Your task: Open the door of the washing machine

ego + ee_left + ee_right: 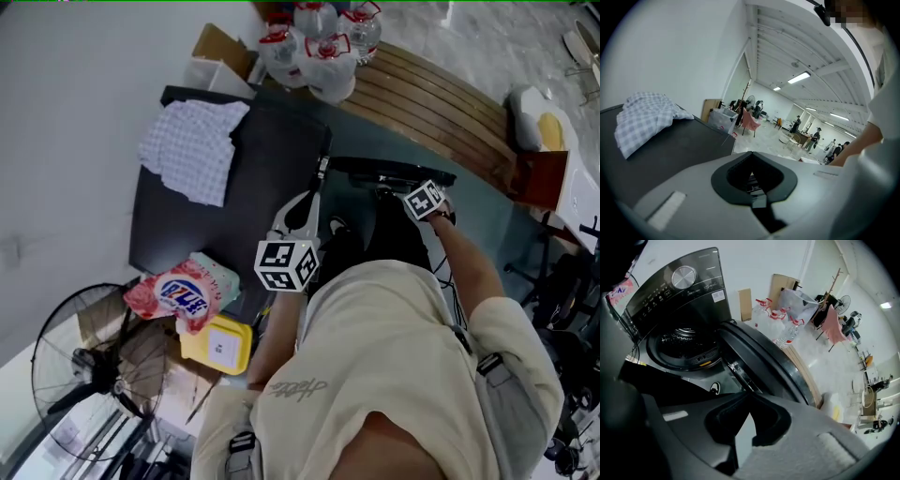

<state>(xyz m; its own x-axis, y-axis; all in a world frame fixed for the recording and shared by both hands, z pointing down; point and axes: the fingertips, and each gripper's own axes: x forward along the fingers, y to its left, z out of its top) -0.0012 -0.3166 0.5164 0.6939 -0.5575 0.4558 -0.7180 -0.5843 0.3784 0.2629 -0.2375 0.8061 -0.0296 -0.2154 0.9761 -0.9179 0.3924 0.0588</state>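
Observation:
The dark washing machine point(272, 159) stands below me, and its round door point(764, 362) is swung open, showing the drum point(684, 345) under the control panel point(679, 282). From above the door point(394, 172) shows as a dark bar off the machine's front. My right gripper point(752, 397) points steeply down beside the open door, shut and holding nothing; its marker cube point(424, 199) is just right of the door. My left gripper point(752, 154) is over the machine's top, jaws together and empty, its cube point(286, 265) near the front edge.
A checked cloth point(192, 150) lies on the machine's top. Water bottles point(319, 42) and a cardboard box stand behind it by a curved wooden bench point(441, 103). A detergent bag point(178, 295), a yellow container point(220, 345) and a floor fan point(89, 375) are at the left.

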